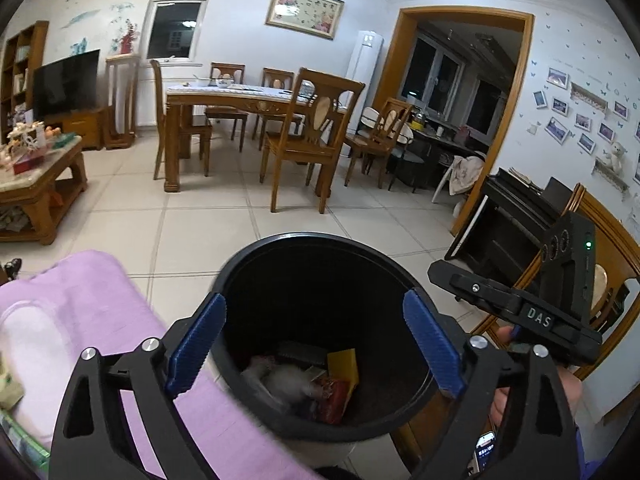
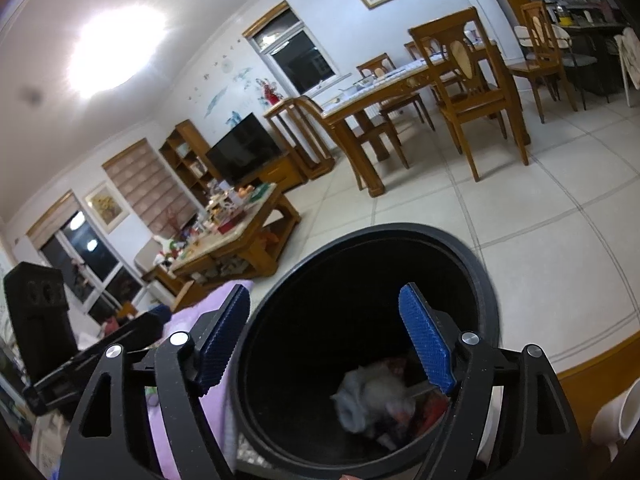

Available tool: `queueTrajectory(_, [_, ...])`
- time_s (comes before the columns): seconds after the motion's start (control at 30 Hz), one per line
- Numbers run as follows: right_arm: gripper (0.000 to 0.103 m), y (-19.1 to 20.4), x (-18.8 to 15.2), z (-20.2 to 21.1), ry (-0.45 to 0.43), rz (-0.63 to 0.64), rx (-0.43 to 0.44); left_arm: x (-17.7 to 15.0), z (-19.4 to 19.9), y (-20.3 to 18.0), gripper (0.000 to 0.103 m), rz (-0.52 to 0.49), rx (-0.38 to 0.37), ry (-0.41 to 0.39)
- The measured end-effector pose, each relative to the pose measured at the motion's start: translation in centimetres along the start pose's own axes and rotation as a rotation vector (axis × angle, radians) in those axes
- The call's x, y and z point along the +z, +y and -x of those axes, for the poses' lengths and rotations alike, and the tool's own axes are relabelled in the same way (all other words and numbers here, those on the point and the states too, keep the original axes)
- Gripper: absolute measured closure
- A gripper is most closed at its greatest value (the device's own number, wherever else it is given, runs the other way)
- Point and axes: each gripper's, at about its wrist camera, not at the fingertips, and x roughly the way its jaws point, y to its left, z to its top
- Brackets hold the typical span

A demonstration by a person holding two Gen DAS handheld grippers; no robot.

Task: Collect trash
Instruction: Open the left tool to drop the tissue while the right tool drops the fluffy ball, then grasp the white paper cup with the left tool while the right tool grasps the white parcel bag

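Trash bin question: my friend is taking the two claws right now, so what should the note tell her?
Left claw: open, holding nothing, hovering over the black trash bin.
Right claw: open too, empty, also above the bin's mouth.
In the bin: a blurry white crumpled tissue, a yellow card and a red wrapper at the bottom.
The bin stands on the tiled floor beside a purple cushion.
Done: some trash is already inside.
Left: look around for more trash; the cluttered coffee table may have some, but I cannot tell from here.
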Motion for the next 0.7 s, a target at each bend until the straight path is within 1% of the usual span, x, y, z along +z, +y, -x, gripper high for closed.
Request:
queueTrajectory(0.1, [0.026,2.4,-0.4,-0.8,0.017,0.028,0.02,-0.6,2.6,2.0,0.012,0.024,0.035,-0.01])
queueTrajectory(0.2, [0.026,6.0,-1.3,-2.2,0.049,0.075,0.054,-1.6,5.6,4.6,0.012,0.066,0.075,-0.031])
queueTrajectory(0.27, [0.026,8.7,-2.4,-3.2,0.077,0.112,0.082,-2.4,7.7,6.3,0.012,0.085,0.118,-0.044])
queueTrajectory(0.37, [0.026,13.4,-3.9,-4.9,0.12,0.17,0.125,-4.4,11.6,9.7,0.012,0.124,0.203,-0.064])
queueTrajectory(0.43, [0.022,16.4,-4.8,-6.0,0.147,0.205,0.151,-5.7,13.6,11.7,0.012,0.151,0.269,-0.066])
queueTrajectory(0.5, [0.022,19.5,-5.8,-7.2,0.175,0.24,0.178,-6.8,15.1,13.6,0.012,0.176,0.321,-0.056])
queueTrajectory(0.57, [0.022,23.0,-7.1,-8.5,0.208,0.283,0.204,-8.5,16.0,15.9,0.013,0.2,0.377,-0.003])
queueTrajectory(0.7, [0.021,29.3,-9.4,-11.0,0.266,0.365,0.249,-10.7,15.7,19.3,0.014,0.253,0.397,0.08])
